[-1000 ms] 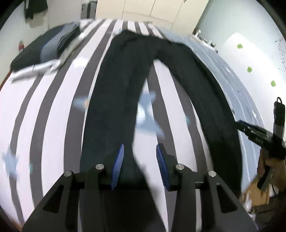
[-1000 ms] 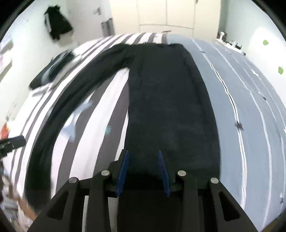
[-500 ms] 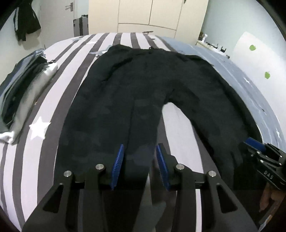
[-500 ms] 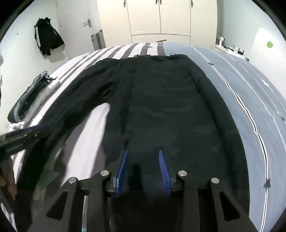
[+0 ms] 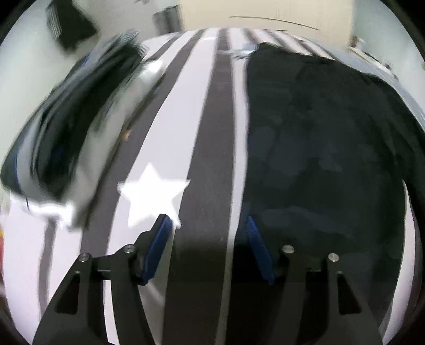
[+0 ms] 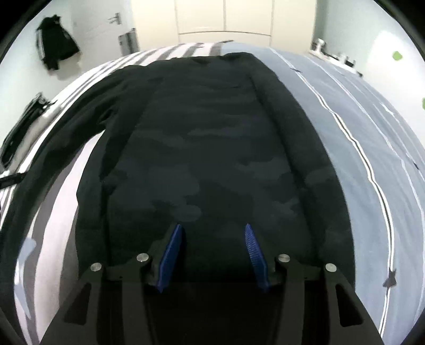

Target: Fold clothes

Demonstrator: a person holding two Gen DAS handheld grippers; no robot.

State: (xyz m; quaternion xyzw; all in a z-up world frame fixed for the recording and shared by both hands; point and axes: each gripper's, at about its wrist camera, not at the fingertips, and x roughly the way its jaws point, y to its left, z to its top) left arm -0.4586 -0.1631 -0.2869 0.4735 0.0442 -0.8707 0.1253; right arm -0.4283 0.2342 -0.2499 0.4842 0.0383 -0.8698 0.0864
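Dark camouflage trousers lie flat along the bed, waistband at the far end. One dark leg runs off to the left, with pale sheet between it and the main part. My right gripper hovers open over the near end of the trousers, nothing between its blue pads. My left gripper is open above the striped sheet. Its right pad is level with the left edge of the trousers. The left wrist view is motion-blurred.
A pile of folded clothes sits on the bed's left side, also seen as the pile in the right wrist view. The bed's right half is blue-grey cover. A black jacket hangs on the wall, and wardrobe doors stand beyond the bed.
My left gripper has swung left, off the trouser leg and over the striped sheet beside it. Both grippers' pads stand wider apart than before. The right gripper is closer over the trousers.
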